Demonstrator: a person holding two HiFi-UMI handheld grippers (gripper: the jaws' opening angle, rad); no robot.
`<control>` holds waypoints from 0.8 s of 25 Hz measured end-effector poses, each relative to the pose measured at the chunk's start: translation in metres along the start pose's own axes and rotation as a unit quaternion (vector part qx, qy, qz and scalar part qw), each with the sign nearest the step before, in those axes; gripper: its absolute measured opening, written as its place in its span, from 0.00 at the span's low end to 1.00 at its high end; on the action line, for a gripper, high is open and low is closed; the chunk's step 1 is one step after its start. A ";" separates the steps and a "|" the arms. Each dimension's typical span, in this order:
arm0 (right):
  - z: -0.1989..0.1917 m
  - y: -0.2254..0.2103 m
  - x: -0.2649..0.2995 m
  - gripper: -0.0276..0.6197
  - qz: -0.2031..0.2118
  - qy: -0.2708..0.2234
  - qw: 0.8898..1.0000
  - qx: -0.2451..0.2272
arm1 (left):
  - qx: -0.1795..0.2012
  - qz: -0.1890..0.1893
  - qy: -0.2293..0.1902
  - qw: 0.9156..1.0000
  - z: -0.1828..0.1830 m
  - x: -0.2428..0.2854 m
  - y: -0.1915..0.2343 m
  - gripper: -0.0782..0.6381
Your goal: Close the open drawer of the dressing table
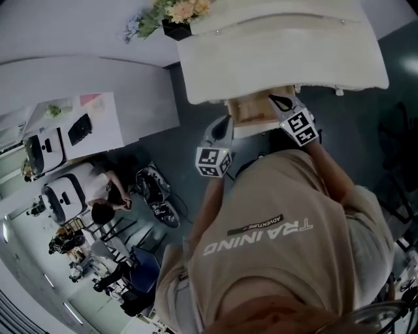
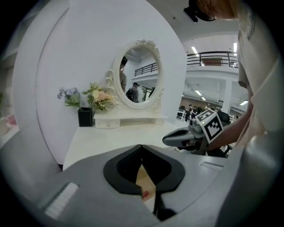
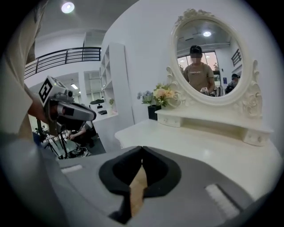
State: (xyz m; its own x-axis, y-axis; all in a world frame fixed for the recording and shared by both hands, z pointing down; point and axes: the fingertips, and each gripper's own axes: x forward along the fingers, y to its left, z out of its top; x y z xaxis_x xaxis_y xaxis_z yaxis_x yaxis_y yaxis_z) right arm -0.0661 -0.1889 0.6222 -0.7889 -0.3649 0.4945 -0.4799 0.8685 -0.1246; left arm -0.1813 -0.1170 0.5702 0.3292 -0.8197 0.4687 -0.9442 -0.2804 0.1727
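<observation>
Shirt: beige T-shirt (image 1: 274, 261) is showing pale print reading "TRAINING" and a dark strip reading "ADVENTURE".
Grippers: two, each bearing one marker cube.
Left gripper: grey left gripper (image 1: 224, 124) is hanging by the drawer's left front corner, jaws pressed together at the tips, pinching nothing.
Right gripper: grey right gripper (image 1: 279, 102) is hanging at the drawer's right side, jaws likewise pressed together and empty.
Drawer: one pale wooden drawer (image 1: 251, 112) is standing pulled out beneath the tabletop's front edge.
Dressing table: one white dressing table (image 1: 281, 59) is carrying one oval mirror (image 3: 208, 57) and one black pot of flowers (image 1: 176, 19).
</observation>
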 end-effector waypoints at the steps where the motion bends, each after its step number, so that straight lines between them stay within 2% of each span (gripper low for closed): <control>1: 0.002 -0.004 0.006 0.05 0.006 0.006 1.000 -0.011 | -0.007 0.003 0.000 1.000 0.004 0.005 0.006 0.11; 4: -0.003 -0.004 0.021 0.05 0.027 0.021 0.999 -0.018 | -0.018 0.014 0.005 1.000 0.004 0.014 0.022 0.11; 8: -0.019 0.001 0.028 0.05 0.030 0.047 0.998 0.006 | -0.042 0.006 0.030 0.999 -0.021 0.013 0.035 0.11; 10: -0.025 -0.002 0.032 0.05 0.018 0.059 0.998 0.013 | -0.045 -0.007 0.040 0.998 -0.033 0.015 0.043 0.11; 13: -0.034 -0.012 0.029 0.05 -0.023 0.077 0.997 0.008 | -0.036 -0.033 0.046 0.998 -0.044 0.015 0.048 0.11; 16: -0.049 -0.007 0.016 0.05 -0.046 0.100 0.993 0.041 | -0.022 -0.059 0.058 0.996 -0.054 0.009 0.052 0.11; 20: -0.064 -0.012 0.018 0.05 -0.066 0.129 0.987 0.074 | -0.013 -0.080 0.086 0.993 -0.066 0.032 0.073 0.11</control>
State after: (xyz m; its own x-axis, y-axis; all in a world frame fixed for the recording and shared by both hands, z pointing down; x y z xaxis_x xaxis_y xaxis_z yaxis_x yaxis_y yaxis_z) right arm -0.0502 -0.1843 0.6878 -0.6017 -0.3571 0.7144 -0.6372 0.7540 -0.1598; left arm -0.2387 -0.1309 0.6547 0.4736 -0.6682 0.5738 -0.8801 -0.3851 0.2779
